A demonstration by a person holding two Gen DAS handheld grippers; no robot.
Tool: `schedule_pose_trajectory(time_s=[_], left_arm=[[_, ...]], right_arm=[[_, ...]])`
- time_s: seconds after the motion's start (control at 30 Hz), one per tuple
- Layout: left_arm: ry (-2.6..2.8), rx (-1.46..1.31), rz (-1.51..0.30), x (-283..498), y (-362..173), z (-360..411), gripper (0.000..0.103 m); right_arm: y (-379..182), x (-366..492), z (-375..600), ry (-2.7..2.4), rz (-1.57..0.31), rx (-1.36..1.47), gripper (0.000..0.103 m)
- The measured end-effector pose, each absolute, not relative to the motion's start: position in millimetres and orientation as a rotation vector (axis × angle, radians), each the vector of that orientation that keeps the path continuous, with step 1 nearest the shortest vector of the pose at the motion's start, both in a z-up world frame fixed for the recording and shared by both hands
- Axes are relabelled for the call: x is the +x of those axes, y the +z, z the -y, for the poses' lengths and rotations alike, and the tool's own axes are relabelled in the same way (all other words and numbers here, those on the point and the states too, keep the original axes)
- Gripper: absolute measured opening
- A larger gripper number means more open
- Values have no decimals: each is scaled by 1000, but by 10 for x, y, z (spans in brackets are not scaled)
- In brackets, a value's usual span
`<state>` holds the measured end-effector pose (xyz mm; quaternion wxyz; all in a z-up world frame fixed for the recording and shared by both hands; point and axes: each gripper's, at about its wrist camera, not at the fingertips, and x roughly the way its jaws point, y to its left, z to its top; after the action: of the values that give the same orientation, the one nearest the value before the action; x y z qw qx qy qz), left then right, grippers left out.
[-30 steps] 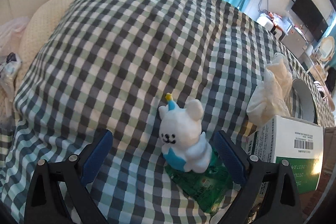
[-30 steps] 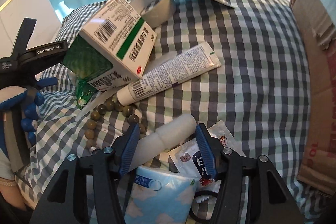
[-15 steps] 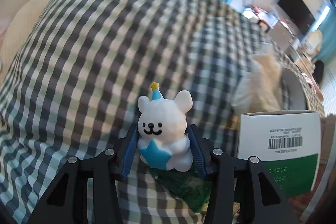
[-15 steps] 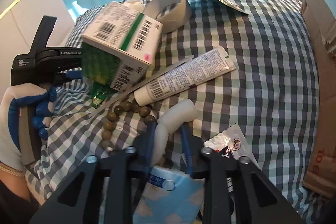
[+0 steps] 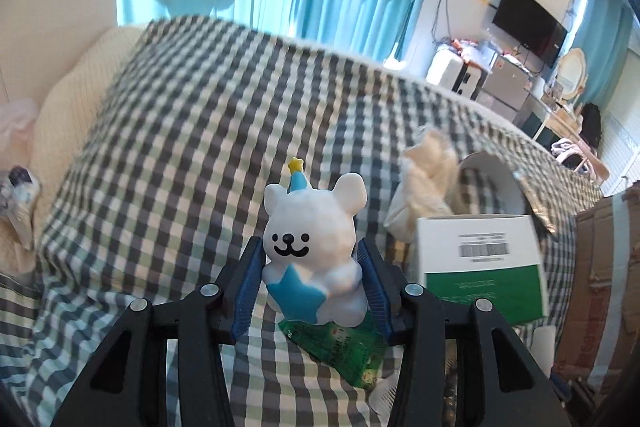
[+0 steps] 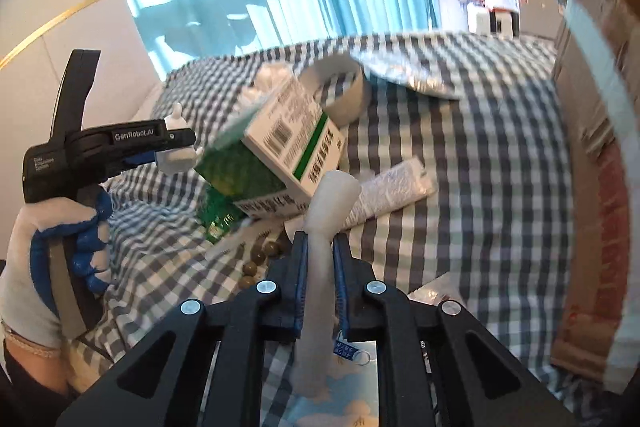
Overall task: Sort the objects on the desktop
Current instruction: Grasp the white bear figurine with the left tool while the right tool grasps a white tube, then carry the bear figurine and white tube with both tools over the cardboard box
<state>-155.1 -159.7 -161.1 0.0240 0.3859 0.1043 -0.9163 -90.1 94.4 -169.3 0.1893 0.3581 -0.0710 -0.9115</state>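
Upright white bear figurine [image 5: 316, 251], squashed white tube [image 6: 322, 267]

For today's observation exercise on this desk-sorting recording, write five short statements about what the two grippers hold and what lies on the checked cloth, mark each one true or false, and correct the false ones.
1. The left gripper is shut on the white bear figurine. True.
2. The right gripper is open with nothing between its pads. False: it is shut on the pale squashy tube, squeezing it thin.
3. The white and green carton lies flat on the checked cloth. False: it sits tilted, propped on other things.
4. A string of dark beads lies on the cloth near the right gripper. True.
5. The bear wears a red hat. False: its hat is blue with a yellow star.
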Motion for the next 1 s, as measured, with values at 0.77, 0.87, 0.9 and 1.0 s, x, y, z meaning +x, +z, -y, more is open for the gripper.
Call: schedule_pose_trajectory(time_s=[0.77,0.87,0.9,1.0], left_arm=[[-3015,753,-97,-523,-149,1213,48],[-3093,748,-68,-401,-4,1023,48],[-3108,737,-71,-359,39,988,48],[-3156,682,-60,-194,185,843,48]], right_arm=[[-675,-177,-1222,-2722,113,570,12],[-526,-37,-1282,-2748,103,486,12],[-476,16,-1294,-2758,99,464,12],[-311,170,-1358,-2776,111,380,12]])
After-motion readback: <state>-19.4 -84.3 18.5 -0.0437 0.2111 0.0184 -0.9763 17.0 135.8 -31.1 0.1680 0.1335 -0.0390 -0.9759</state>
